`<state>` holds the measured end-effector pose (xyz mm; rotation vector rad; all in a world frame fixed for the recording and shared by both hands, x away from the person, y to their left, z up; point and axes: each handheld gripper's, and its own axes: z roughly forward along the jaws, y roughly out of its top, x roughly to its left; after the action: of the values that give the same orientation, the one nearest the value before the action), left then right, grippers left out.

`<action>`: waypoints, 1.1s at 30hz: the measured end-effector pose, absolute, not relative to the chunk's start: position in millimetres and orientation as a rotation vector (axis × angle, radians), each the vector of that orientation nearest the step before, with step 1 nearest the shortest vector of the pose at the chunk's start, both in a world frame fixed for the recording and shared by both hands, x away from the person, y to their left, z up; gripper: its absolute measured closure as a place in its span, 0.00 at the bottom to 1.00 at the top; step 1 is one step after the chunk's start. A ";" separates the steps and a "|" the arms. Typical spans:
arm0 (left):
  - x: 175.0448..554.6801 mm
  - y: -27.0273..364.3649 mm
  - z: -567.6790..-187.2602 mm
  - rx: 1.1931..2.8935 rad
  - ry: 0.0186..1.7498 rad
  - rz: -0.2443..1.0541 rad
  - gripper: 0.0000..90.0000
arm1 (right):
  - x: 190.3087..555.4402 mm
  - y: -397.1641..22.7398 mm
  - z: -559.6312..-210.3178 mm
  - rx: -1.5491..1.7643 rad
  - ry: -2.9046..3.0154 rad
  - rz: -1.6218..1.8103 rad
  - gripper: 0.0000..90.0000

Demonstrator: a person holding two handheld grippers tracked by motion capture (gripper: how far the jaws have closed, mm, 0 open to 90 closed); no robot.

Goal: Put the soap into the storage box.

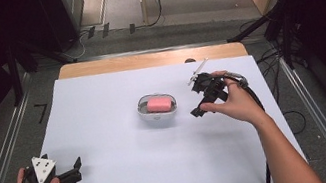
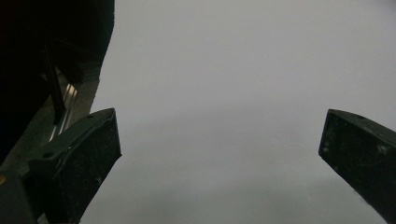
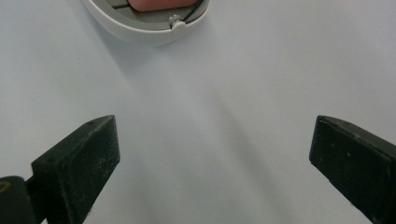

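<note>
Pink soap in dish, open sheet around

left tool: held low at the near left, jaws spread wide with nothing between them, grey three-cornered plate facing up, cable trailing back past the wrist. right tool: held in a hand on an outstretched forearm, angled down and leftward, jaws wide apart, nothing gripped.

A lab recording rig: white-covered table ringed by black tripods, floor cables and metal rails.
</note>
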<state>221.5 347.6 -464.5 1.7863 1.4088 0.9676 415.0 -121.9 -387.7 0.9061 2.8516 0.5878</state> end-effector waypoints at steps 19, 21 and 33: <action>221.7 347.4 -464.6 1.785 1.411 0.970 0.00 | 392.8 -166.4 -402.6 1.073 2.757 0.633 0.03; 221.6 347.4 -464.6 1.785 1.410 0.971 0.00 | 390.5 -170.8 -405.6 1.087 2.743 0.628 0.03; 221.7 347.0 -464.6 1.787 1.413 0.975 0.00 | 374.6 -198.3 -419.9 1.179 2.683 0.645 0.03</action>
<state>221.7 347.0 -464.6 1.7874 1.4134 0.9751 374.6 -198.3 -419.9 1.1787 2.6827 0.6455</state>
